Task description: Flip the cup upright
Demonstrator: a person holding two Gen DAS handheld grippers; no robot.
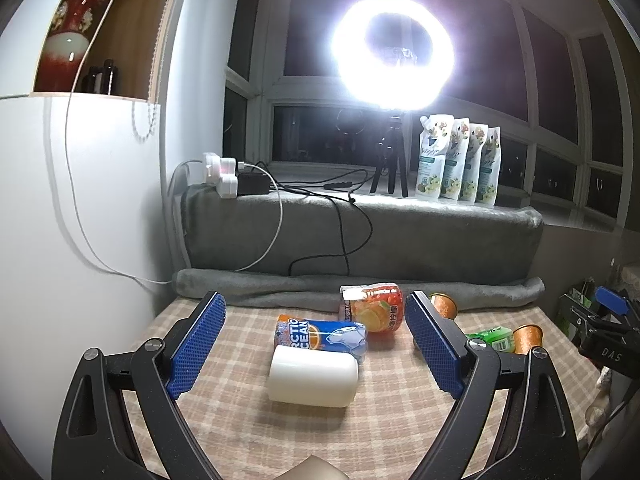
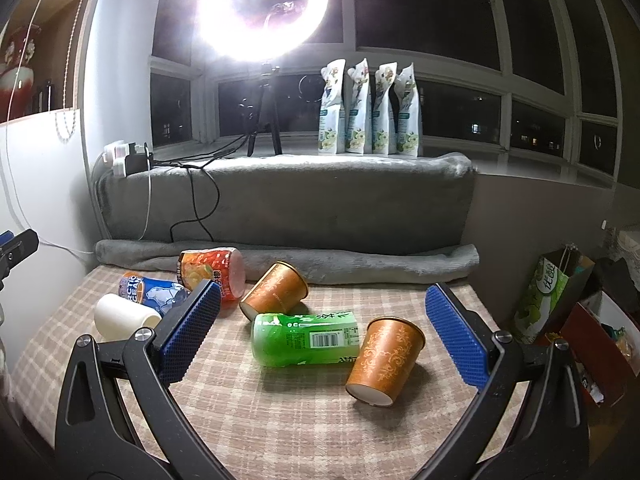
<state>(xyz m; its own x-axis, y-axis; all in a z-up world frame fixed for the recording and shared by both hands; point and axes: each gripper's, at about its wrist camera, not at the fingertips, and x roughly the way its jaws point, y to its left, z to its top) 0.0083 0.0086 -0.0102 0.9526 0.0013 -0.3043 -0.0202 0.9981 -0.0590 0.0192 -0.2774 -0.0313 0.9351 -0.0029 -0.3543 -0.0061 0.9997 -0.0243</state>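
Cup, plain white plastic (image 1: 313, 376), lies sideways on checked tabletop (image 1: 240, 420), touching blue can (image 1: 320, 336); left claw (image 1: 316, 344) straddles it, spread for grasping. Right claw (image 2: 324, 334) spread, empty.

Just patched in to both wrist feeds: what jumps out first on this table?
A blazing ring light on a tripod on the ledge behind the table dominates both views. Below it, six cups lie tipped over on the checked cloth, the white cup right ahead of the open left gripper and an orange patterned cup between the fingers of the open right gripper.
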